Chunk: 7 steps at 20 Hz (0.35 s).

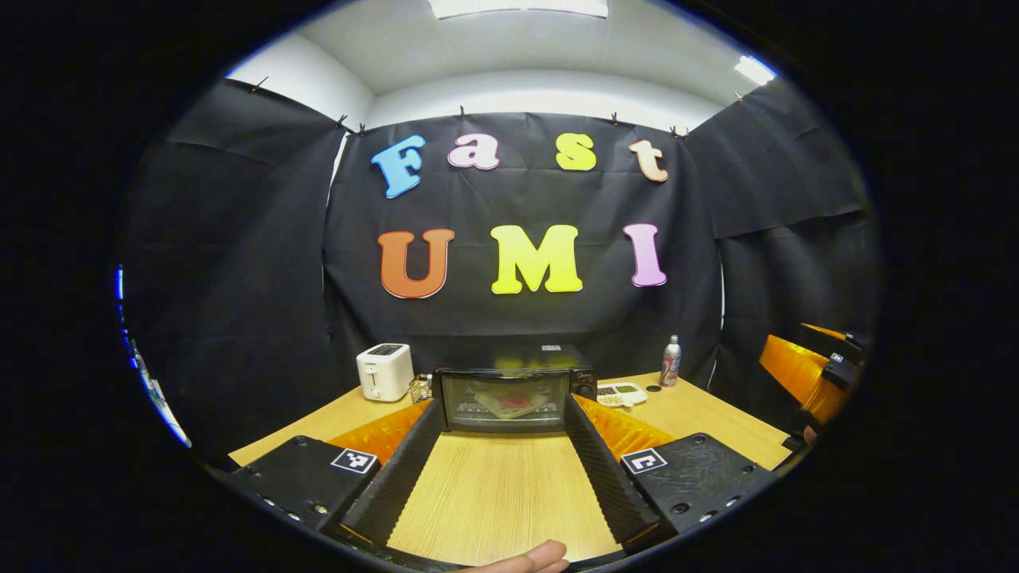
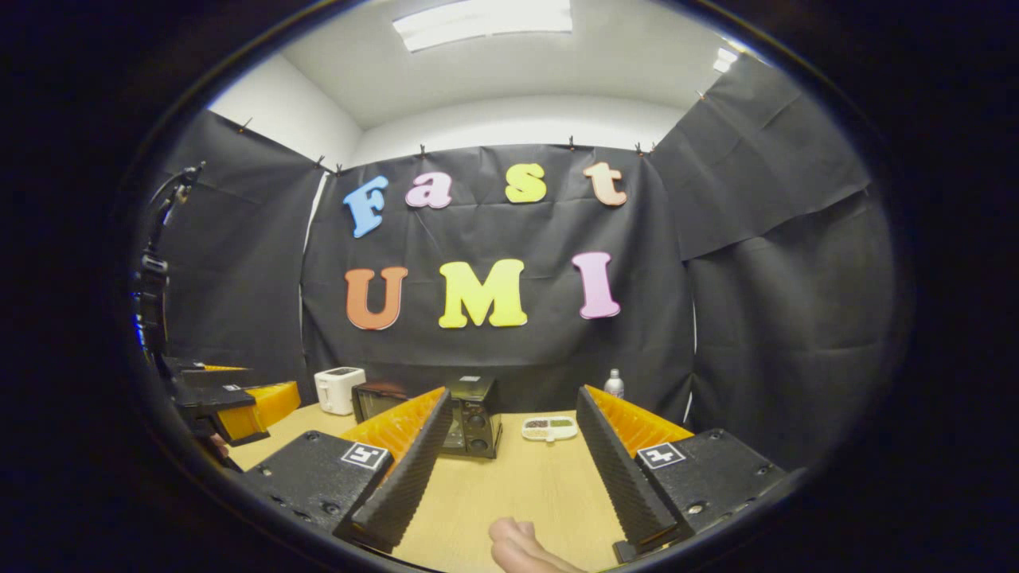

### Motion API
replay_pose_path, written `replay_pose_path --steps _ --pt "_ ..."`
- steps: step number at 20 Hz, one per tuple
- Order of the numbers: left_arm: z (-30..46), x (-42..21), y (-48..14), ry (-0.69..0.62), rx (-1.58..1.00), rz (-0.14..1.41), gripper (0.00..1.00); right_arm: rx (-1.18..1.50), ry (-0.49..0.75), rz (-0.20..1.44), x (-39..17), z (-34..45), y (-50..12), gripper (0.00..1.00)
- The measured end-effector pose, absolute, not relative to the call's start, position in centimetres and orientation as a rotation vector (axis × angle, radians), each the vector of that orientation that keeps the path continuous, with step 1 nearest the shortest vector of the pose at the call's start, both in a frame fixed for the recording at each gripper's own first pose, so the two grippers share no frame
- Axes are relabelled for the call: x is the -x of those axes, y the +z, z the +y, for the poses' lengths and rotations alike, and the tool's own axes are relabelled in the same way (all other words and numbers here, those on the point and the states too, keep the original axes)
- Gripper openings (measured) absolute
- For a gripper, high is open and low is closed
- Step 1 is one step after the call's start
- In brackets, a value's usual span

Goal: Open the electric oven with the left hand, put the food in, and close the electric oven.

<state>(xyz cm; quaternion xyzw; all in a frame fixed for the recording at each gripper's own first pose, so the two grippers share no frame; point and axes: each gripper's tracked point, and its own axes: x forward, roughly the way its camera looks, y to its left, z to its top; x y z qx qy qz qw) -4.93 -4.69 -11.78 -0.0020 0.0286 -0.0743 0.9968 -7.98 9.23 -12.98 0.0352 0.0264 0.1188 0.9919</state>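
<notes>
Facing the electric oven (image 1: 506, 400) squarely, the left gripper (image 1: 503, 485) hangs over the worktop (image 1: 501, 493), jaws spread wide and empty, the closed oven straight ahead with food visible behind its glass; the right gripper (image 2: 509, 469), equally wide, sees it ahead-left.

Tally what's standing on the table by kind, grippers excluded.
Electric oven: 1
Toaster: 1
Bottle: 1
Compartment tray: 1
Small item between toaster and oven, too small to identify: 1
Total: 5
</notes>
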Motion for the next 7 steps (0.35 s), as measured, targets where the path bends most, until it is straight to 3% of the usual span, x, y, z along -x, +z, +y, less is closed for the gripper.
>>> replay_pose_path --steps 7 --pt "-5.67 5.29 -12.19 -0.168 0.003 0.066 0.95 -0.076 0.216 0.088 7.03 8.21 -14.10 0.96"
